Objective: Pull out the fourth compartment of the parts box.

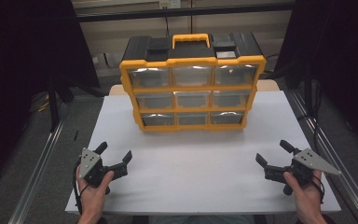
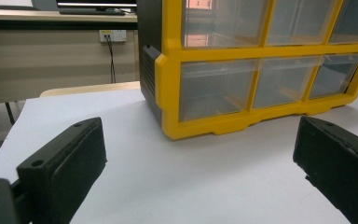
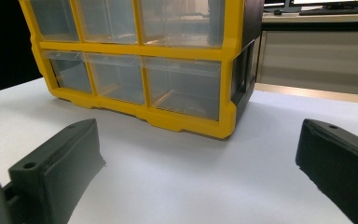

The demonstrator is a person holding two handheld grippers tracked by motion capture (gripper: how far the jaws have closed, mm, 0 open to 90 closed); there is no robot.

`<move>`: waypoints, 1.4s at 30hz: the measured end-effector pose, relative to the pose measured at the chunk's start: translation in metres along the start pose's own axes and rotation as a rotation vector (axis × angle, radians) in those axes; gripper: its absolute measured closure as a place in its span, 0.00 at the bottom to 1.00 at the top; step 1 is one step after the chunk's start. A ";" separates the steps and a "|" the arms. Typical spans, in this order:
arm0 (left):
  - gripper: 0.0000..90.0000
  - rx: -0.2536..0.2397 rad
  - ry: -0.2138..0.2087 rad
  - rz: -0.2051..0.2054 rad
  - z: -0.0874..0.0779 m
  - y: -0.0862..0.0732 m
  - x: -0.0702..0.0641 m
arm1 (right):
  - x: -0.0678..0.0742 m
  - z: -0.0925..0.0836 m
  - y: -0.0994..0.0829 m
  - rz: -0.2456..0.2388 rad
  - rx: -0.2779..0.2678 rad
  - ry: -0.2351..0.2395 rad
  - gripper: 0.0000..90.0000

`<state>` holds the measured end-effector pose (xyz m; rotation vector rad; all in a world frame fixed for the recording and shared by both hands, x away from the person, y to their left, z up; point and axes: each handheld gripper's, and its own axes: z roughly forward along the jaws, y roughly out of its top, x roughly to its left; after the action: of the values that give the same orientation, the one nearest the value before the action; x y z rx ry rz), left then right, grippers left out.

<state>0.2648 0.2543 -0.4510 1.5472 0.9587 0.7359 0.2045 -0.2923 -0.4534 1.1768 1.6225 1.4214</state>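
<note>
The drawer cabinet [image 1: 192,88] stands upright at the far middle of the white table [image 1: 196,168]. The left gripper [image 1: 115,153] and right gripper [image 1: 271,153] rest near the table's front corners, jaws spread wide, holding nothing, well apart from the cabinet.

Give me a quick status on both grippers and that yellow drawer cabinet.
Left gripper and right gripper open, empty, near table edge. Drawer cabinet upright, all drawers shut, untouched. White tabletop between them bare.
</note>
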 end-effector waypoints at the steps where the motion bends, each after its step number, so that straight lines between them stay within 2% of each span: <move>1: 0.03 0.000 -0.002 -0.003 0.000 0.000 0.000 | 0.000 0.000 0.000 0.001 0.001 0.001 0.00; 5: 0.03 0.003 0.001 0.012 0.001 0.001 -0.001 | 0.000 0.001 -0.001 0.000 0.006 0.003 0.00; 9: 0.03 0.005 -0.015 0.059 0.003 0.002 -0.007 | 0.000 -0.001 -0.001 0.008 0.008 0.012 0.00; 11: 0.03 0.006 -0.009 0.083 0.002 0.003 -0.009 | -0.001 0.000 -0.001 0.008 0.006 0.007 0.00; 13: 0.03 0.002 -0.024 0.081 0.002 0.003 -0.009 | -0.002 0.001 -0.001 0.010 0.006 0.003 0.01; 17: 0.03 0.003 -0.011 0.099 0.002 0.003 -0.010 | -0.001 0.001 -0.001 0.010 0.011 0.007 0.01; 20: 0.03 -0.005 -0.011 0.146 0.003 0.006 -0.010 | 0.002 0.002 0.001 -0.011 0.008 0.012 0.01; 23: 0.03 -0.020 -0.011 0.152 0.005 0.008 -0.010 | 0.004 0.003 0.001 -0.017 0.007 0.017 0.01; 25: 0.03 0.000 -0.014 0.165 0.011 0.010 -0.010 | 0.003 0.003 0.000 -0.012 0.010 0.017 0.01; 27: 0.03 -0.012 -0.002 0.162 0.013 0.010 -0.011 | 0.001 0.003 0.000 -0.006 0.006 0.008 0.01; 28: 0.03 -0.008 -0.018 0.174 0.019 0.012 -0.012 | 0.001 0.003 0.000 0.002 0.007 0.008 0.01; 29: 0.03 -0.022 -0.012 0.173 0.023 0.012 -0.013 | 0.000 0.003 0.000 0.007 0.008 0.008 0.01; 30: 0.03 -0.005 -0.008 0.188 0.024 0.011 -0.012 | 0.000 0.003 0.000 0.013 0.007 0.005 0.01; 31: 0.03 0.004 0.006 0.182 0.029 0.010 -0.010 | -0.001 0.002 0.000 0.015 0.009 0.007 0.01; 33: 0.03 0.009 0.009 0.185 0.032 0.009 -0.008 | -0.001 0.003 0.000 0.017 0.006 0.008 0.01; 36: 0.03 -0.013 0.023 0.184 0.038 0.011 -0.006 | 0.000 0.003 0.000 0.009 0.011 0.014 0.01; 41: 0.03 -0.026 0.020 0.237 0.050 0.015 -0.009 | 0.000 0.005 -0.001 0.025 0.016 0.017 0.01; 42: 0.02 -0.022 0.004 0.244 0.051 0.016 -0.009 | 0.000 0.004 -0.001 0.022 0.022 0.014 0.01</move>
<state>0.3074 0.2209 -0.4443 1.6609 0.7697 0.9179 0.2078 -0.2908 -0.4553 1.2030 1.6429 1.4321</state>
